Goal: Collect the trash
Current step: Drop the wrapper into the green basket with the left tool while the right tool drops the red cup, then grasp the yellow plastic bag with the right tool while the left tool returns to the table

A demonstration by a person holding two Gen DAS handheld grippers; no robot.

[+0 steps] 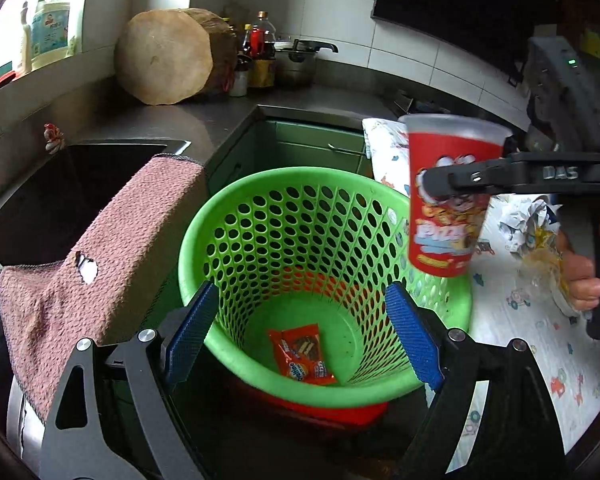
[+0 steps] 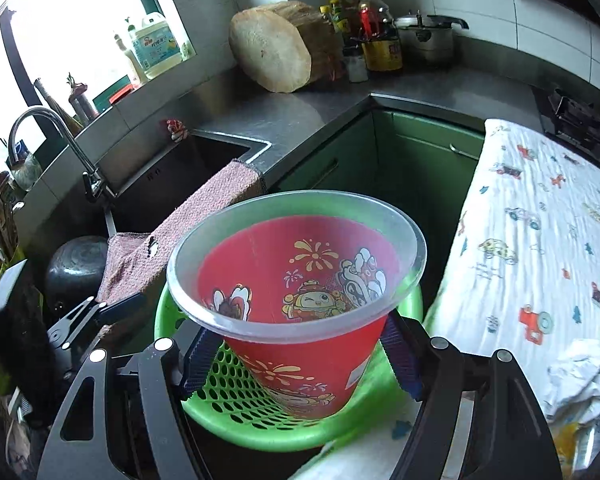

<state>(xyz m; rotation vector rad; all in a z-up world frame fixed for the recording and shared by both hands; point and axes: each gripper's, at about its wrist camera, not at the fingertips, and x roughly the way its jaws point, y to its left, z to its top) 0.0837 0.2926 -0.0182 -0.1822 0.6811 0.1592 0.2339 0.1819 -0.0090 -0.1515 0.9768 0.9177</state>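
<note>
Cup (image 2: pixel 296 320), red with cartoon festival prints and a clear plastic rim, hangs upright above the green perforated basket (image 1: pixel 260 376), clamped in the right tool (image 2: pixel 300 354). An orange snack wrapper (image 1: pixel 302 354) lies on the basket's bottom; the left tool (image 1: pixel 300 330) stands open and empty just before the basket.

Round wood chopping block (image 1: pixel 168 56) leans on the tiled wall, w/ sauce bottles (image 1: pixel 260 36) and a steel pot (image 1: pixel 298 62) just beside it. Pink towel (image 1: pixel 100 248) – small hole in it – hangs over the sink (image 2: pixel 172 176) edge. Faucet (image 2: pixel 56 144) at left; detergent jug (image 2: pixel 158 46) on the sill.
</note>
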